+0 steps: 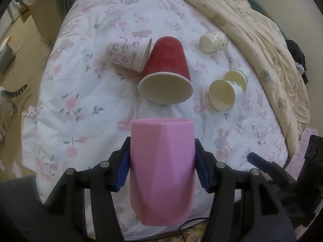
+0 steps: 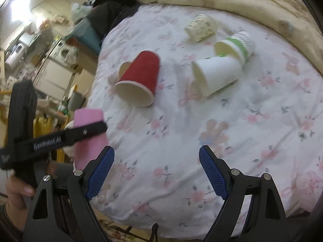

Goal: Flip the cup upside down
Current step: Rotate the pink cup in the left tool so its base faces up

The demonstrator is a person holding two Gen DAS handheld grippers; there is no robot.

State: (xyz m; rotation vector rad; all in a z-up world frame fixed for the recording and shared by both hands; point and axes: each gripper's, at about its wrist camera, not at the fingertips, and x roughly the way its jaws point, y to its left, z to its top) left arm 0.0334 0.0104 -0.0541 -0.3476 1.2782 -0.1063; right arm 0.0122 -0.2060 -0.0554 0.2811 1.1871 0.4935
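The pink cup (image 1: 161,169) is clamped between the left gripper's (image 1: 162,168) fingers, held above the bed (image 1: 84,92). "GenRobot.AI" is printed in white on that gripper's arm. The right gripper's (image 2: 156,170) fingers are spread apart, nothing between them

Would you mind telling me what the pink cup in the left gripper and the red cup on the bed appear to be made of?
The pink cup looks like matte moulded plastic or silicone: faceted walls, uniform colour, no gloss; which of the two is unclear. The red cup looks like paper: rippled outer wall, cream inside, rolled rim. The left gripper is shut on the pink one.
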